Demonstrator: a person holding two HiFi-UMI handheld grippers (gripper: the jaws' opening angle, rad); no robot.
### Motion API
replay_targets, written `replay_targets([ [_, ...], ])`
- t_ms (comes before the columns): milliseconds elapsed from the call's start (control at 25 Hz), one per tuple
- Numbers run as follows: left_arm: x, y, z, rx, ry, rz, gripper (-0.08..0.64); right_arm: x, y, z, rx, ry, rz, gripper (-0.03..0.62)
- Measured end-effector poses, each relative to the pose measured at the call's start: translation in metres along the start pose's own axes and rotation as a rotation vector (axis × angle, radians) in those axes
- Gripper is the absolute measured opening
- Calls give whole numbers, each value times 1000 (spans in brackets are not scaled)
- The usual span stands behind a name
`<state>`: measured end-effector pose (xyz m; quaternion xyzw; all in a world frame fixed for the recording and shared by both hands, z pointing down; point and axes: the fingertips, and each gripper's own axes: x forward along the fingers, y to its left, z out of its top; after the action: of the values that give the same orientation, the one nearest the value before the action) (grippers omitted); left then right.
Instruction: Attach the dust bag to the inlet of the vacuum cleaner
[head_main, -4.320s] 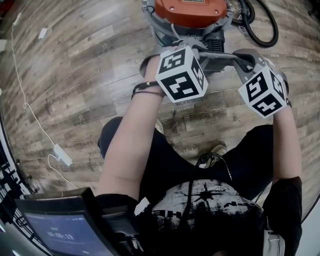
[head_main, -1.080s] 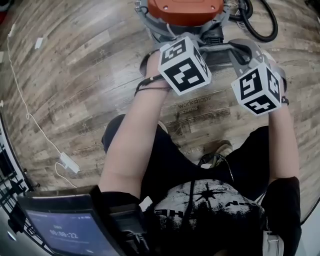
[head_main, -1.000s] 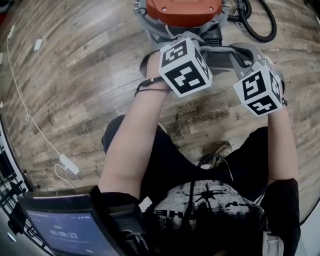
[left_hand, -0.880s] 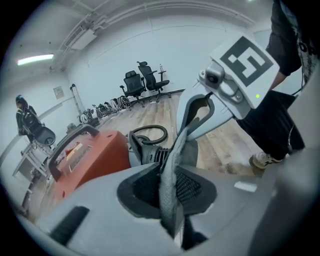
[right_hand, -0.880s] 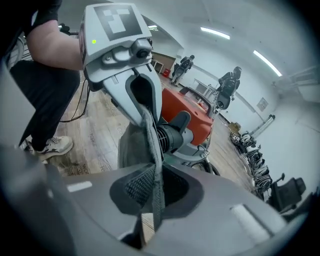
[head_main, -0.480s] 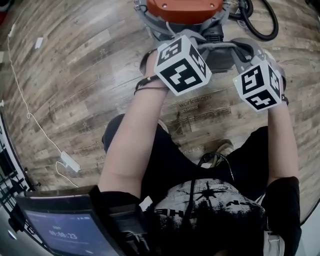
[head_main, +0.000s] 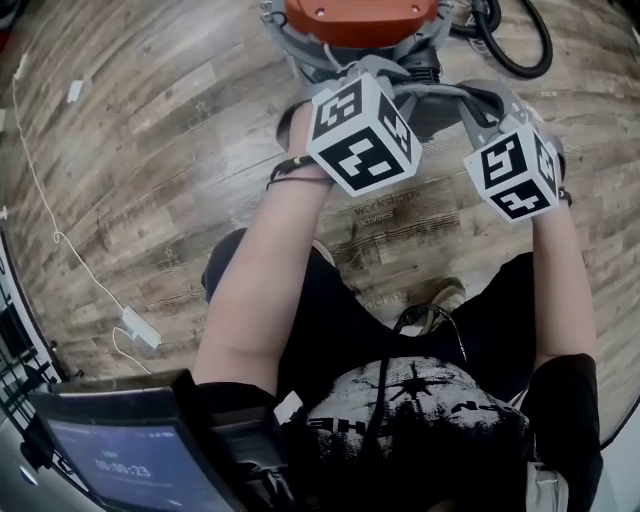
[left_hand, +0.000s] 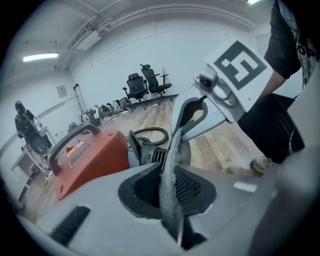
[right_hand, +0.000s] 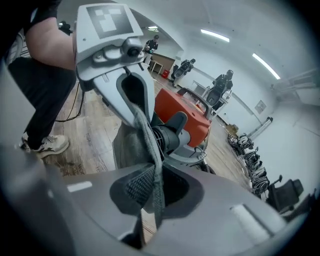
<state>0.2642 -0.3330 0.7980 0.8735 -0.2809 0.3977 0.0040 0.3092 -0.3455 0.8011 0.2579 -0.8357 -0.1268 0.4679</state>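
Stretching between two hand-held grippers, the grey cloth dust bag (right_hand: 129, 142) is held low in front of the person, toward twelve o'clock in the head view, just short of the orange vacuum cleaner (head_main: 360, 15). The left gripper (left_hand: 171, 197) is clamped on one hem of the bag's mouth and the right gripper (right_hand: 152, 192) on the opposite hem. The black ribbed inlet (right_hand: 167, 134) is seen just beyond the cloth, which is judged not yet seated over it. The bag is judged light, soft and limp, best taken at the mouth hem on opposite sides so the opening is kept taut. A wood-look plank floor (head_main: 150, 150) is underfoot, with a black hose (head_main: 520, 50) at one o'clock. Office chairs (left_hand: 145, 82) are ranged along a white wall.
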Motion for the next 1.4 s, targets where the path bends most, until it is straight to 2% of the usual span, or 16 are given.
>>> replay_targets([
  [120,0,2,5,23,-13,22,52,4,2,-6,37,-5,11,23],
  [200,3,2,1,2,-13,2,51,5,-1,-4,47,-5,10,23],
  [360,5,-2,-13,-41,18,-37,32,4,-6,11,-12,-5,-14,25],
  [680,4,-3,-15,-3,24,-19,38,2,-4,12,-20,-4,-13,35],
  [720,4,-3,-15,3,24,-19,40,2,-4,11,-18,-3,-10,50],
  [800,3,-5,-15,21,24,-16,62,0,-1,11,-10,-9,7,138],
  [880,-1,-5,-12,36,16,-13,136,-4,2,10,2,-21,27,220],
  [1000,-10,-6,-6,44,-22,-1,205,-14,5,10,-4,-35,31,274],
  [1120,-18,-8,2,39,-71,10,215,-28,-2,16,-16,-69,-6,296],
  [1280,-30,-5,16,4,-151,24,215,-42,-8,33,12,-149,-29,288],
  [1360,-39,-2,24,-6,-197,42,207,-47,-10,44,27,-196,-38,257],
  [1400,-44,0,27,-1,-217,60,178,-50,-12,49,32,-222,-45,230],
])
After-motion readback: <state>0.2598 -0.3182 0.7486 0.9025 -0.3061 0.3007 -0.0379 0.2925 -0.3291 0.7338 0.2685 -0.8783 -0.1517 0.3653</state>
